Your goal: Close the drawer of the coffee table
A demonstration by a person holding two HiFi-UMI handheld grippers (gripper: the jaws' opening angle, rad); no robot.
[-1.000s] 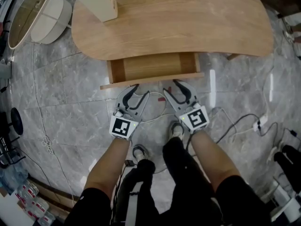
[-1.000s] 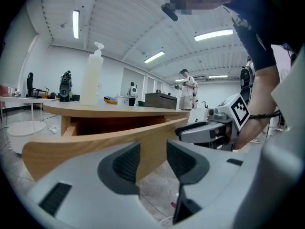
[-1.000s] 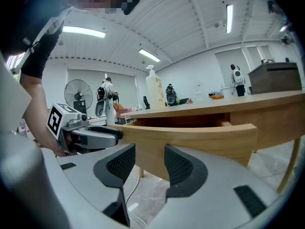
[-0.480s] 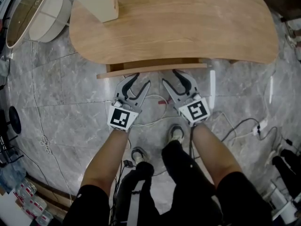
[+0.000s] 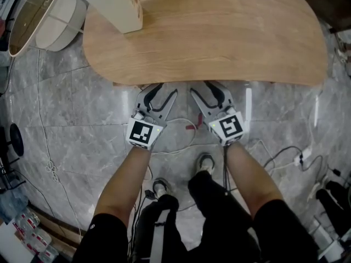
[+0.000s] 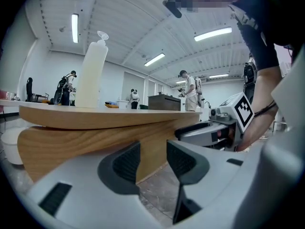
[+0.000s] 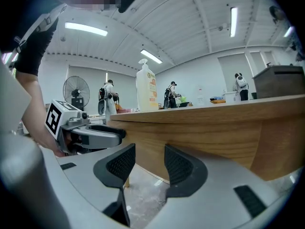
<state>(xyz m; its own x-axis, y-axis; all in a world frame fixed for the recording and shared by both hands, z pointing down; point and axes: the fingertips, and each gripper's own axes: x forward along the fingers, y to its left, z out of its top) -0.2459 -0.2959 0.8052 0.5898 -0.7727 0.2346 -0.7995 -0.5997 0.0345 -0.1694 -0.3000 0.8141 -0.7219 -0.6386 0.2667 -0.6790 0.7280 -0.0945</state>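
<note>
The drawer (image 6: pixel 71 148) sat almost wholly under the near edge of the coffee table (image 5: pixel 208 32); from the head view only a thin strip of its front showed below that edge, so it looked nearly or fully home. The left gripper (image 5: pixel 163 90) and right gripper (image 5: pixel 204 87) lay side by side at the middle of the near edge, tips at or against the drawer front. Both had their fingers parted with nothing held between them, only wood beyond.

I judged the main risk to be over-pushing: once the drawer bottomed out, further force would go into the table itself, which might slide on the smooth stone floor and rock the tall pump bottle (image 5: pixel 115 4) standing at the far left corner of the tabletop. An uneven shove, one gripper leading, could skew the drawer and jam it just short. The tips might also slip up under the overhanging edge and lose the front
</note>
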